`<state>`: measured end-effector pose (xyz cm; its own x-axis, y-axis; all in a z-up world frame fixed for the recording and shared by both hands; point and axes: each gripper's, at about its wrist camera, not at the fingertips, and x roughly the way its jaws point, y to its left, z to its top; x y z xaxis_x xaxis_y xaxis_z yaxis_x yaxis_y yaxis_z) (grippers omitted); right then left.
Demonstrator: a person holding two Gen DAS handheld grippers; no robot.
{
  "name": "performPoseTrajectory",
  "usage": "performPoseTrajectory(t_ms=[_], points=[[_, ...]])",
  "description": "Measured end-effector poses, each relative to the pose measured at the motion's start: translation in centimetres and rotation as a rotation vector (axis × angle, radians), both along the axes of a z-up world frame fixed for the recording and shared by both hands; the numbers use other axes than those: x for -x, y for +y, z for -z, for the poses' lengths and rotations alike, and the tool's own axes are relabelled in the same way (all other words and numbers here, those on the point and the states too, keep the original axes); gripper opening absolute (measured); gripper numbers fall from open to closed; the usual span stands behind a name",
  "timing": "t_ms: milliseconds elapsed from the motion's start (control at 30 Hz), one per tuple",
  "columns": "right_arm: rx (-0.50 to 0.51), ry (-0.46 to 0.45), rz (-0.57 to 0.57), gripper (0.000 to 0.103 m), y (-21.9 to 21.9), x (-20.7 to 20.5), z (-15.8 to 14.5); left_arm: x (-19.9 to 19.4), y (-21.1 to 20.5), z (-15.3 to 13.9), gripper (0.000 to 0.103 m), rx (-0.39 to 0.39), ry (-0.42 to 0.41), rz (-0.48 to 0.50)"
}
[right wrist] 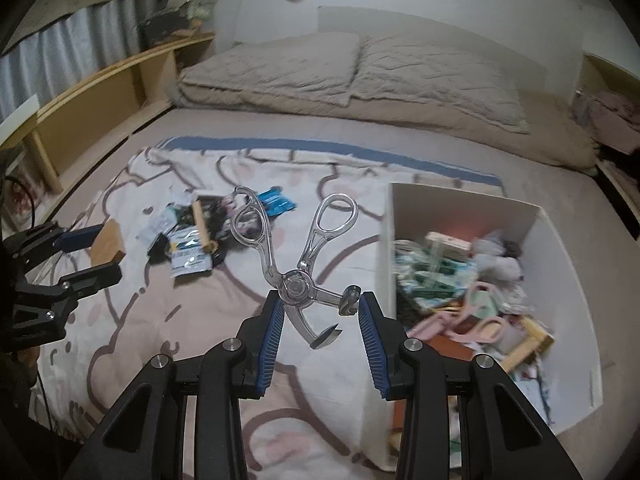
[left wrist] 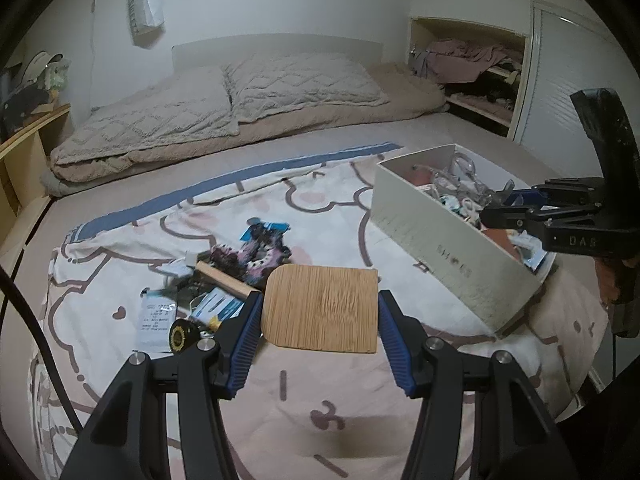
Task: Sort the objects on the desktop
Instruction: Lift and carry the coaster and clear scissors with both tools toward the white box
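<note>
on the left of the patterned blanket (left wrist: pixel 120 292) lies a small heap of loose things – a white printed slip (left wrist: pixel 154 317), a dark round tin with a gold ring (left wrist: pixel 181 334), a blue-and-white packet (left wrist: pixel 218 305), a wooden-handled tool (left wrist: pixel 225 279) and a tangle of purple and black beadwork (left wrist: pixel 256 252). just right of the heap, the left gripper (left wrist: pixel 320 314) holds a flat wooden board (left wrist: pixel 322 306) by its two side edges, the blue pads pressed against them and the board lifted clear of the blanket. in the right wrist view the same board (right wrist: pixel 107 243) shows at the far left between the left gripper's jaws, beside the heap. toward the middle, the right gripper (right wrist: pixel 321 322) carries a pair of clear plastic scissor-tongs (right wrist: pixel 296 264) – its left pad touches the lower arm near the pivot, the right pad sits against the small knob on the other arm, and the finger loops splay upward. to the right stands the white box (right wrist: pixel 560 256), open-topped and crowded with packets, pink pieces and grey fluff. beyond everything, two pillows (left wrist: pixel 224 100) lie at the head of the bed.
</note>
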<state>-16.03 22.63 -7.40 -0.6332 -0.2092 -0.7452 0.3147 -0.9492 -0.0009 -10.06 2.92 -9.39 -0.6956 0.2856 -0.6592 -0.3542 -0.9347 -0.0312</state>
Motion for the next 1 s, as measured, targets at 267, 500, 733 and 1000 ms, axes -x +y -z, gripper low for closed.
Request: performPoseTrajectory(t_ms=[267, 500, 733, 1000], points=[[0.002, 0.047, 0.072, 0.039, 3.4, -0.7, -1.6, 0.3, 1.4, -1.3, 0.056, -0.032, 0.022, 0.008], [0.025, 0.069, 0.112, 0.039, 6.2, -1.0, -2.1, 0.8, 3.0, -2.8, 0.056, -0.056, 0.058, 0.019], [0.076, 0.088, 0.151, 0.039, 8.3, -0.8, -3.2, 1.9, 4.7, -4.7, 0.056, -0.083, 0.095, 0.021], [0.062, 0.105, 0.179, 0.039, 9.5, -0.6, -4.7, 3.4, 7.8, -6.8, 0.056, -0.095, 0.122, 0.053]])
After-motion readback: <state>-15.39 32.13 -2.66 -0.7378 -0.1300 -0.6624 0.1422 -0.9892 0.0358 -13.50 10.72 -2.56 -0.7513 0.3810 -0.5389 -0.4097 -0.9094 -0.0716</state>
